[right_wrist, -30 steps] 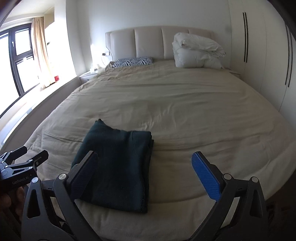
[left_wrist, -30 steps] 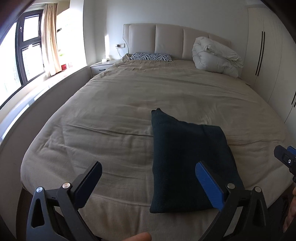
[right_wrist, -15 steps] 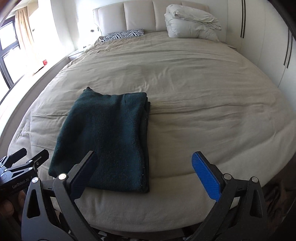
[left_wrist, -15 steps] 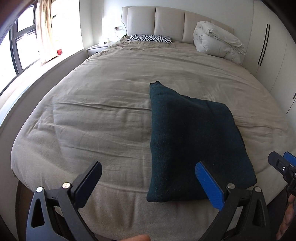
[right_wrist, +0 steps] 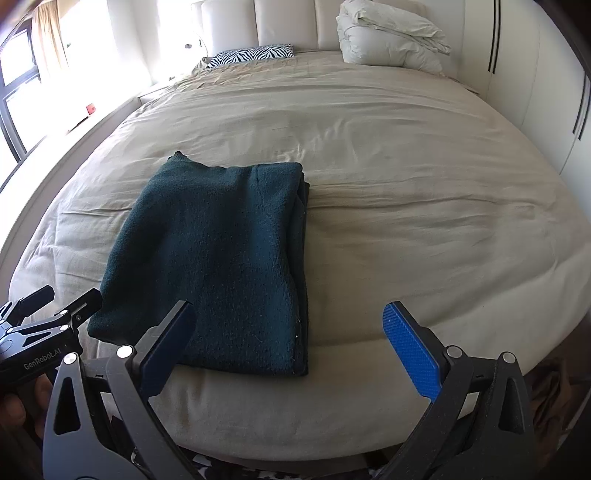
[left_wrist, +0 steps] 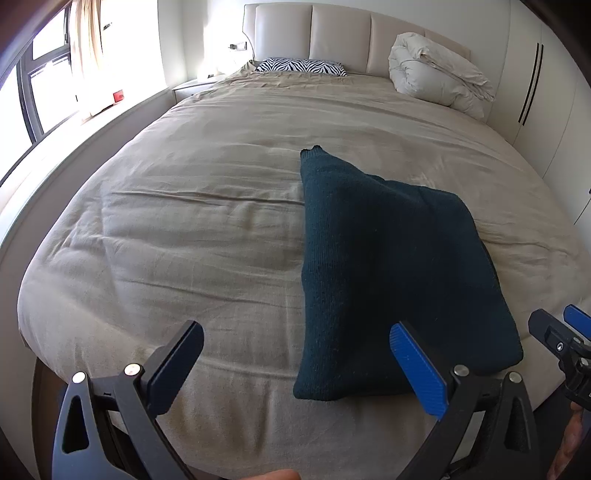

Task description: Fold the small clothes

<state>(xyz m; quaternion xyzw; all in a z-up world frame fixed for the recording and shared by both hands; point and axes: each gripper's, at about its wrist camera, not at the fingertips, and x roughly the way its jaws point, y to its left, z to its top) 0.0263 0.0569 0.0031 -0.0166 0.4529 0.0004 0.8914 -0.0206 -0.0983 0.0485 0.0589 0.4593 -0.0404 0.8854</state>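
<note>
Folded dark teal garment [right_wrist: 218, 258] lay on the bed [right_wrist: 406, 184] — both your tools hung over the near edge, holding nothing.

Your left tool [left_wrist: 295, 369] had its fingers spread wide apart, the garment's near left corner showing between them and the blue pad in front of its near edge. Your right tool [right_wrist: 288, 343] was just as wide apart, its dark finger over the garment's near edge — touching or not, you couldn't tell. The garment sat flat near the foot of the bed, well away from the zebra pillow [right_wrist: 251, 53] and the white duvet [right_wrist: 388, 35] at the headboard.
</note>
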